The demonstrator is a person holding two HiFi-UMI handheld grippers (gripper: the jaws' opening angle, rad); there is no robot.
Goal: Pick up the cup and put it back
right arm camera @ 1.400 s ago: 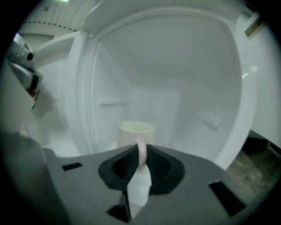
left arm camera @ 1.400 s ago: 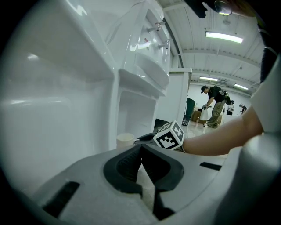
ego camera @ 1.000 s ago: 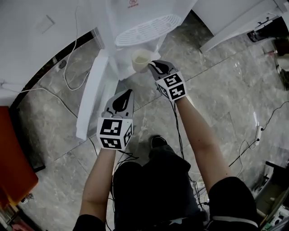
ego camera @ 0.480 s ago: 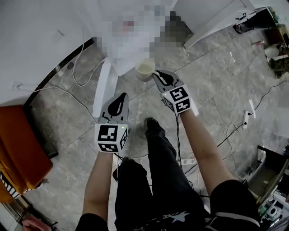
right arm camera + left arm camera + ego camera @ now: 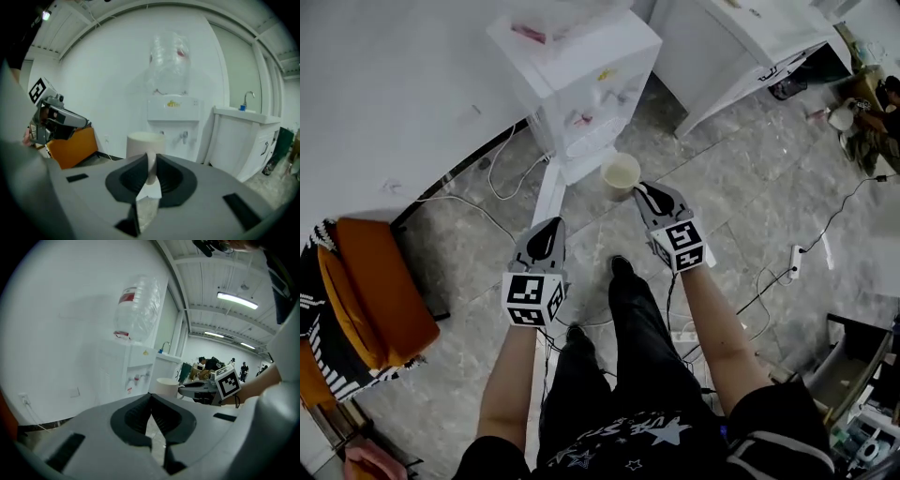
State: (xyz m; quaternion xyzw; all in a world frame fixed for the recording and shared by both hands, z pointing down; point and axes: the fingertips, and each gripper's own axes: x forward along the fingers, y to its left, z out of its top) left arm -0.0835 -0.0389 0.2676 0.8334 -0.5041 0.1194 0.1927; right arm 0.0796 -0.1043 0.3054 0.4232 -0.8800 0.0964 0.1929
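A cream cup [image 5: 621, 173] hangs in the air in front of the white water dispenser [image 5: 581, 75]. My right gripper [image 5: 641, 189] is shut on the cup's handle, and in the right gripper view that handle stands pinched between the jaws [image 5: 151, 161] with the cup [image 5: 145, 140] just beyond them. My left gripper [image 5: 550, 225] floats lower left of the cup with nothing in it, its jaws meeting at the tips [image 5: 151, 397]. In the left gripper view the cup [image 5: 166, 387] and the right gripper [image 5: 182, 389] sit to the right.
The dispenser [image 5: 173, 117] carries a clear bottle [image 5: 138, 308]. A white sink cabinet [image 5: 243, 136] stands to its right. An orange chair [image 5: 375, 291] is at the left wall. Cables and a power strip [image 5: 794, 262] lie on the grey stone floor, and the person's legs are below.
Both grippers have risen well above the floor, the right one carrying the cup up from beside the dispenser's low tray. The dispenser's top has come into view.
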